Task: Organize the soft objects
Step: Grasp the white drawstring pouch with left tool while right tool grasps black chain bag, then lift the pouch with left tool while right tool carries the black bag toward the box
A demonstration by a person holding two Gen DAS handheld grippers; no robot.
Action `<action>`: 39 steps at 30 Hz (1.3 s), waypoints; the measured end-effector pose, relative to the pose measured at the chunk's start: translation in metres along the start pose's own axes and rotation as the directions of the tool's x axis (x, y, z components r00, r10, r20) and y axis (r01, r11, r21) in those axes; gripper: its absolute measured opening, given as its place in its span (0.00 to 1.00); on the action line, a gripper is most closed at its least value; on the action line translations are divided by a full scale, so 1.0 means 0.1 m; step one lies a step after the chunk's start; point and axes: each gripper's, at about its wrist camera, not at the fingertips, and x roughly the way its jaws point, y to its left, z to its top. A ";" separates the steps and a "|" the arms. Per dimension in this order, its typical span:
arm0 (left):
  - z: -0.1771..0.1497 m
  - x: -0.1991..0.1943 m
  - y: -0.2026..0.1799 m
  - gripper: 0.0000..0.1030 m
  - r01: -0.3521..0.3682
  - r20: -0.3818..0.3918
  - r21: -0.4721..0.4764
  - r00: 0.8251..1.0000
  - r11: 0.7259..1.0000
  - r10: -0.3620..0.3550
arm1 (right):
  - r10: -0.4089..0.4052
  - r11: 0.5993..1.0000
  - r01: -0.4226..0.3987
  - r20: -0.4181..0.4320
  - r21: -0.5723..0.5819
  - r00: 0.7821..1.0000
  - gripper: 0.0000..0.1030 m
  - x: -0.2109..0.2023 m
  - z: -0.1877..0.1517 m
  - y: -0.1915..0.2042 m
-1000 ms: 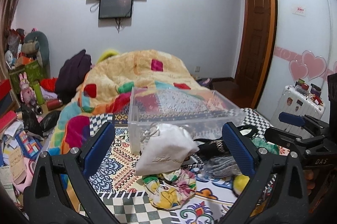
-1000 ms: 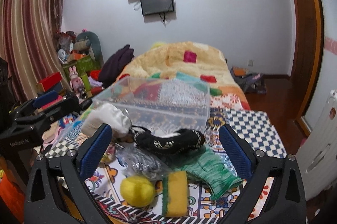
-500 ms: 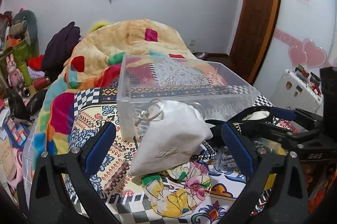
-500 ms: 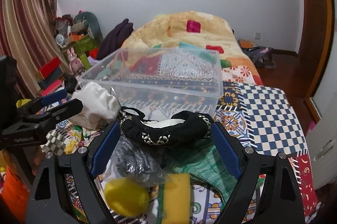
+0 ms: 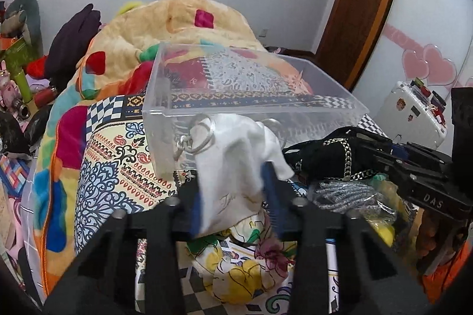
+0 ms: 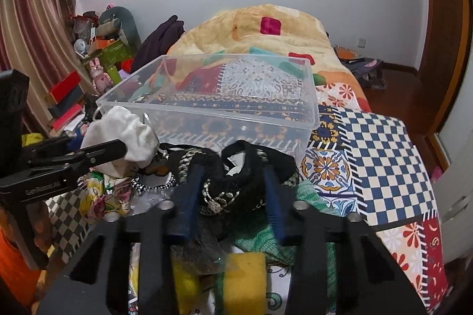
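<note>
My left gripper (image 5: 233,196) is shut on a white drawstring pouch (image 5: 236,161) with metal rings, just in front of a clear plastic bin (image 5: 295,114) on the bed. My right gripper (image 6: 233,196) is shut on a black embroidered slipper (image 6: 236,182), also in front of the bin (image 6: 236,122). The pouch (image 6: 121,131) and the left gripper's arm show at the left of the right wrist view. The slipper (image 5: 331,152) and right gripper show at the right of the left wrist view. The bin holds nothing.
A floral cloth (image 5: 245,264), a grey netted bundle (image 5: 346,193), green knit fabric (image 6: 310,196), a yellow sponge (image 6: 245,282) and a yellow ball (image 6: 183,285) lie on the patterned bedspread. A bunched quilt (image 6: 266,31) lies behind the bin. Clutter stands at the left, a white suitcase (image 5: 414,114) at the right.
Both grippers moved forward and down and closed. The left took hold of the white pouch, the right took hold of the black slipper.
</note>
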 end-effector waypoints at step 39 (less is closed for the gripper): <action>0.76 -0.18 -0.05 0.14 -0.052 0.146 0.089 0.988 0.995 0.039 | -0.047 0.997 0.058 0.216 -0.041 0.975 0.21 -0.23 0.66 0.00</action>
